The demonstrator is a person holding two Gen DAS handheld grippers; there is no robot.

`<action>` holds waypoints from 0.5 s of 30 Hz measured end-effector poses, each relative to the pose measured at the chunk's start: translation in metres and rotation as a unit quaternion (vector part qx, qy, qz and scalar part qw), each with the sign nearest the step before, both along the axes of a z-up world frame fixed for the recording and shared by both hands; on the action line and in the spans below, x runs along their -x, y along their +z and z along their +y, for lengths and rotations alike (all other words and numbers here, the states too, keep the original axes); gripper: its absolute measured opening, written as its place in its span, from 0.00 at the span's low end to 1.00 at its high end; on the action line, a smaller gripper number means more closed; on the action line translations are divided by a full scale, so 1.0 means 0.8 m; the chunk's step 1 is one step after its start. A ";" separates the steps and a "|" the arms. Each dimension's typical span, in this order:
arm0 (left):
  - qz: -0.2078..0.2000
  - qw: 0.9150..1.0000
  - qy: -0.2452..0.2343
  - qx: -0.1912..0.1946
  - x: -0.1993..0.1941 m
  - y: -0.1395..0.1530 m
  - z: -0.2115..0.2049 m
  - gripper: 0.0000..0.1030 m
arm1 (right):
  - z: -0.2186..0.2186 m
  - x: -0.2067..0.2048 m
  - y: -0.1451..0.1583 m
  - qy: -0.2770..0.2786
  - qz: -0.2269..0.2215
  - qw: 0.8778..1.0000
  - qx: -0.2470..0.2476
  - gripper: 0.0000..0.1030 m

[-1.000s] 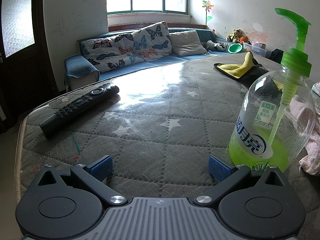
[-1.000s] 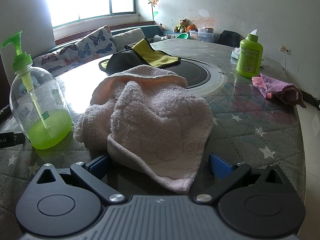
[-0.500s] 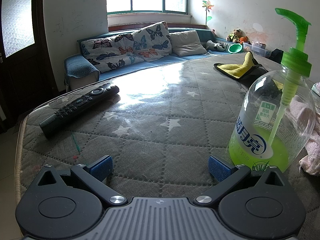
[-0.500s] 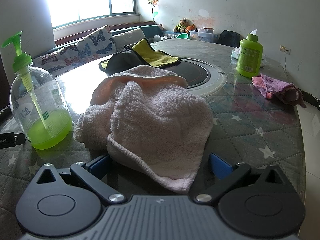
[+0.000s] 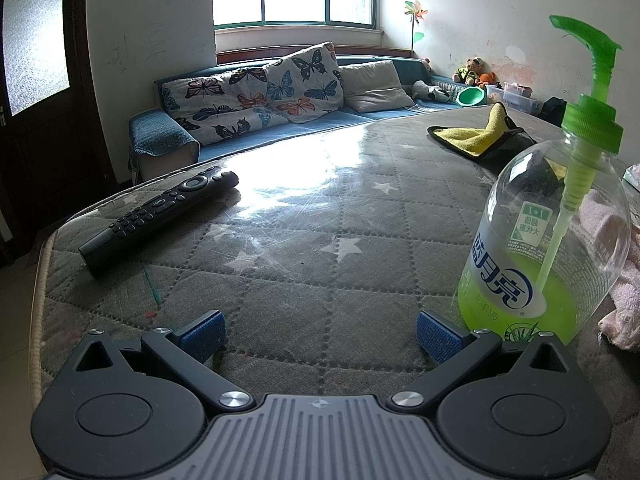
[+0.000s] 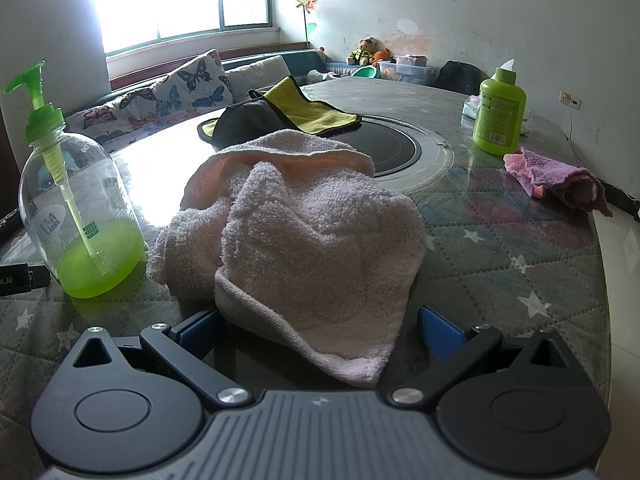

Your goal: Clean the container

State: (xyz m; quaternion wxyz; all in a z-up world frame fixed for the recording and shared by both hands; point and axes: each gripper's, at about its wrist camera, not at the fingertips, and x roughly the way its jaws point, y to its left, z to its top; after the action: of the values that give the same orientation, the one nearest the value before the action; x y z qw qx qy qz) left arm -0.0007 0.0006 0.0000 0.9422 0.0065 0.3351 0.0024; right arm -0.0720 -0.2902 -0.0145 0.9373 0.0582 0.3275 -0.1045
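Your left gripper has a ribbed grey centre plate stamped with a small round crosshair mark, flanked by two matte black round housings, each with a circular recess. Black linkage arms pivot on silver screws and end in fingers faced with blue textured pads; triangular cut-outs sit in the black shoulders. Your right gripper is built the same: grey ribbed plate, black discs, silver screw heads, blue-padded fingers.
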 end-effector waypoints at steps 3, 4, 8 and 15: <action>0.000 1.000 0.000 0.000 -0.001 -0.001 0.000 1.00 | 0.000 -0.001 0.000 0.000 0.000 1.000 0.000 1.00; 0.000 1.000 0.000 0.000 -0.001 0.000 -0.001 1.00 | 0.001 -0.001 0.000 0.000 0.000 1.000 0.000 1.00; 0.000 1.000 0.000 0.000 -0.001 0.000 -0.001 1.00 | 0.000 0.000 0.000 0.000 0.001 1.000 0.001 1.00; 0.000 1.000 0.000 0.000 -0.001 0.000 -0.001 1.00 | -0.001 0.000 0.000 0.000 0.001 1.000 0.001 1.00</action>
State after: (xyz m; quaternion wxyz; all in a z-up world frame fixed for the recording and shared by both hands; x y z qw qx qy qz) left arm 0.0000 -0.0002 0.0000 0.9420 0.0062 0.3354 0.0023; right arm -0.0723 -0.2907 -0.0143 0.9371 0.0573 0.3279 -0.1048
